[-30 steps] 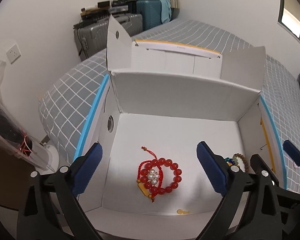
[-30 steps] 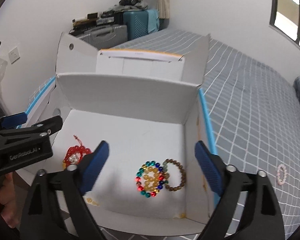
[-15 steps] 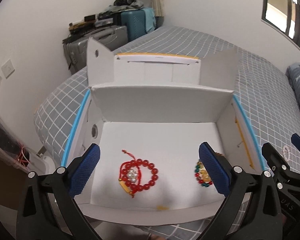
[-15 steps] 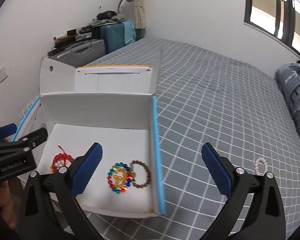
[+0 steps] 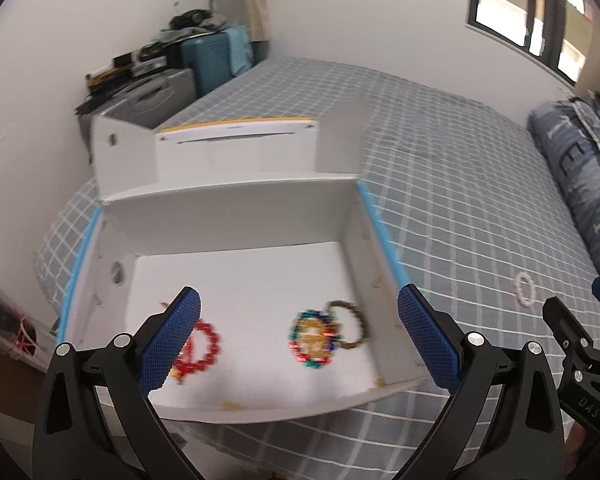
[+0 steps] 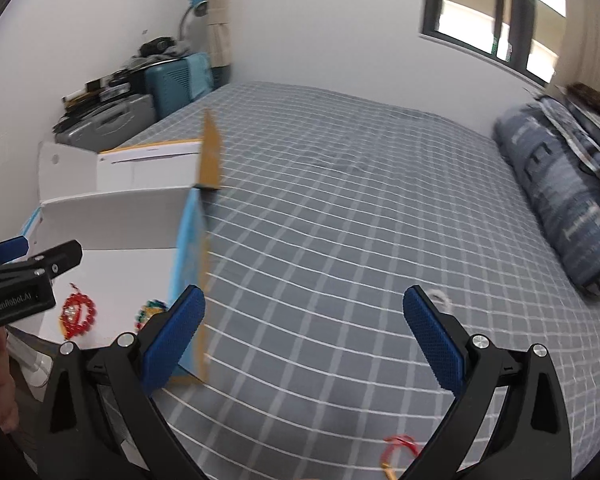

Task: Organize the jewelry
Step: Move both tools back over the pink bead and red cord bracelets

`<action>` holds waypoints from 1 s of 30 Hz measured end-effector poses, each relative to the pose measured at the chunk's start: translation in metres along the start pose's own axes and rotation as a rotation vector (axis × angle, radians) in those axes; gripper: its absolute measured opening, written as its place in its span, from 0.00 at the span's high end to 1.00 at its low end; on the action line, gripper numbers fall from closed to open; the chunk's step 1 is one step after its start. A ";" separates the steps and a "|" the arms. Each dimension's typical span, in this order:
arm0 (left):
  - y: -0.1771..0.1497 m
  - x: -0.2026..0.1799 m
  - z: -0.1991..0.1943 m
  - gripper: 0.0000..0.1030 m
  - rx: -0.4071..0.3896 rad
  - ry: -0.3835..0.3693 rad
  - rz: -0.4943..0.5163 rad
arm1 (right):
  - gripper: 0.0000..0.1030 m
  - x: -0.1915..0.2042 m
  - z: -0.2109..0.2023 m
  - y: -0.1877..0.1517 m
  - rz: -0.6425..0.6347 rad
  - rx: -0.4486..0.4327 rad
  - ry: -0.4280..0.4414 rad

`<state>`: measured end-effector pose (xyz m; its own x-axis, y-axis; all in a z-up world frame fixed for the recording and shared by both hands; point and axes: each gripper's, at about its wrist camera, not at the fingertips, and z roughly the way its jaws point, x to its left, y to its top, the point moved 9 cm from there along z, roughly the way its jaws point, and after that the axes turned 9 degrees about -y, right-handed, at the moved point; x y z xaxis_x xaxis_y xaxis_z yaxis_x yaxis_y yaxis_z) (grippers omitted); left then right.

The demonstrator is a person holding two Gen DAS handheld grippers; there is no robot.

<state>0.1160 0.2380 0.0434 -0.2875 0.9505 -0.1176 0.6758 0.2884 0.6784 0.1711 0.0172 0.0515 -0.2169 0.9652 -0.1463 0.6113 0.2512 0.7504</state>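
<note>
An open white cardboard box [image 5: 236, 216] sits on the grey checked bed. Inside lie a red bead bracelet [image 5: 204, 344], a multicoloured bead bracelet [image 5: 312, 340] and a brown bead bracelet [image 5: 350, 324]. A pale pink bracelet [image 5: 525, 288] lies on the bed right of the box; it is partly hidden behind my right finger in the right wrist view [image 6: 440, 296]. A red and gold bracelet [image 6: 398, 446] lies on the bed near me. My left gripper [image 5: 300, 336] is open and empty over the box front. My right gripper [image 6: 302, 332] is open and empty above the bed.
Suitcases [image 5: 172, 80] with clutter stand against the far wall. A blue patterned pillow [image 6: 568, 200] lies at the right of the bed. A window [image 6: 500, 12] is on the far right wall. The left gripper also shows in the right wrist view [image 6: 28, 276].
Both grippers have swung to the right. The right gripper left the box and now faces the bed, where the pink and the red and gold bracelets lie. Both stay open.
</note>
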 end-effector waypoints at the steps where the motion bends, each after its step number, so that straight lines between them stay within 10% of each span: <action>1: 0.000 -0.009 0.001 0.06 0.001 -0.010 0.008 | 0.07 -0.014 -0.001 -0.005 0.012 0.006 -0.012; 15: -0.012 -0.165 0.039 0.06 0.073 -0.134 0.197 | 0.07 -0.120 -0.014 -0.074 0.072 0.073 -0.104; 30: -0.021 -0.281 0.138 0.06 0.200 -0.239 0.285 | 0.07 -0.146 0.022 -0.161 0.147 0.202 -0.052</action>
<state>0.2763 -0.0187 -0.0377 0.0798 0.9888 -0.1264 0.8308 0.0041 0.5566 0.1215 -0.1627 -0.0622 -0.0776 0.9936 -0.0820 0.7740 0.1119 0.6233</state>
